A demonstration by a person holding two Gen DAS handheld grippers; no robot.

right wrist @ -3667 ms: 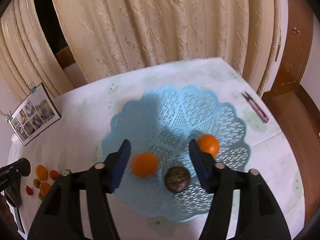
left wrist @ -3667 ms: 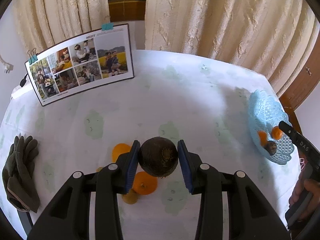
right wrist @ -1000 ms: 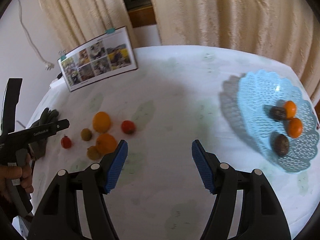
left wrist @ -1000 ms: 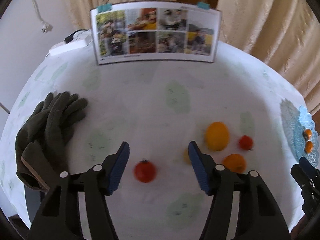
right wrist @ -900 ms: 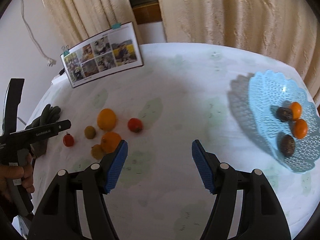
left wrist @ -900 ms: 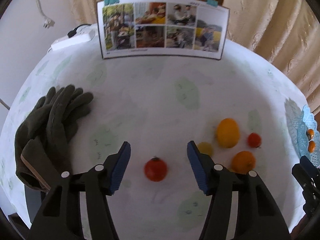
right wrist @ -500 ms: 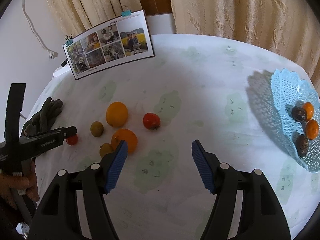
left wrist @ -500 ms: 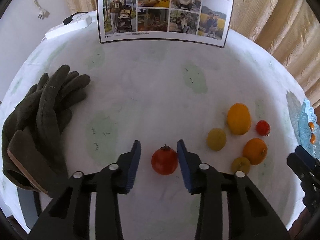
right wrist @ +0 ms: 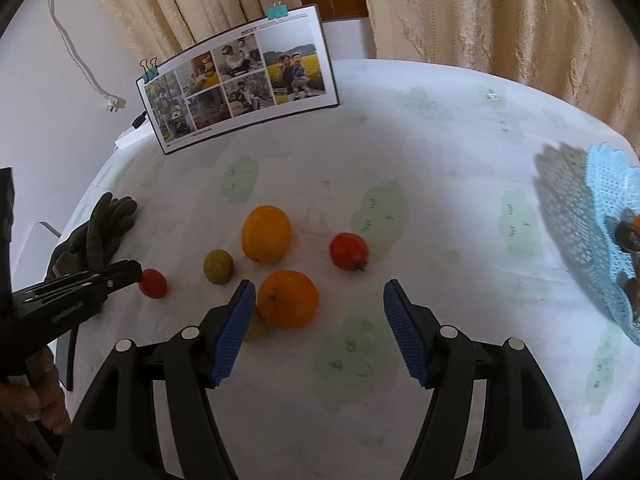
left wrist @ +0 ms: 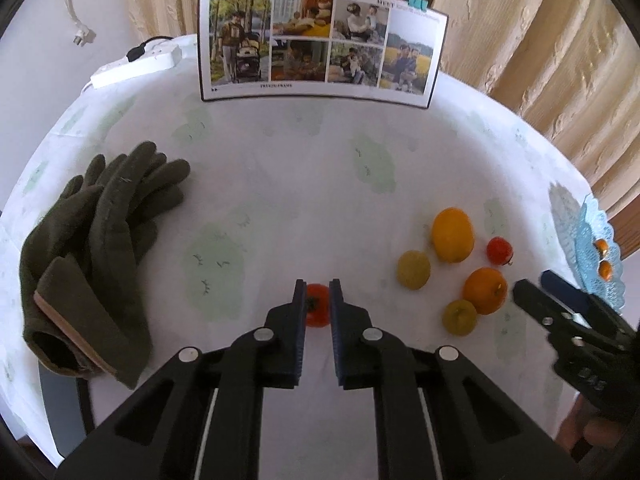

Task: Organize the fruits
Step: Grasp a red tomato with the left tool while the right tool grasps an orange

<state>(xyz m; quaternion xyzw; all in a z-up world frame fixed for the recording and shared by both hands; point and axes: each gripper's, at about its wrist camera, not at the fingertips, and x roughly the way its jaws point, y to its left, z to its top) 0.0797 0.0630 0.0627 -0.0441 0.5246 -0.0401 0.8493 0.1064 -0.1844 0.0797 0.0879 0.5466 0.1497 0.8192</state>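
Through your left wrist camera, your left gripper [left wrist: 318,300] has its jaws pinching the small red tomato [left wrist: 317,310] low on the table [left wrist: 280,184], likely so it can be carried to the blue basket [left wrist: 588,252] at the far right edge, where some fruit already lies. The tomato is round, glossy, with a dark stem end turned toward the left jaw. To its right wait a yellow-green fruit [left wrist: 413,269], a large orange-yellow citrus [left wrist: 452,234], a second tomato [left wrist: 499,250], an orange [left wrist: 485,290] and a small yellow fruit [left wrist: 459,317]; dark gloves [left wrist: 96,248] lie well apart at left. Through your right wrist camera, your right gripper [right wrist: 318,320] hangs with jaws spread wide, the orange [right wrist: 287,299] just inside the left jaw, probably the next pick.
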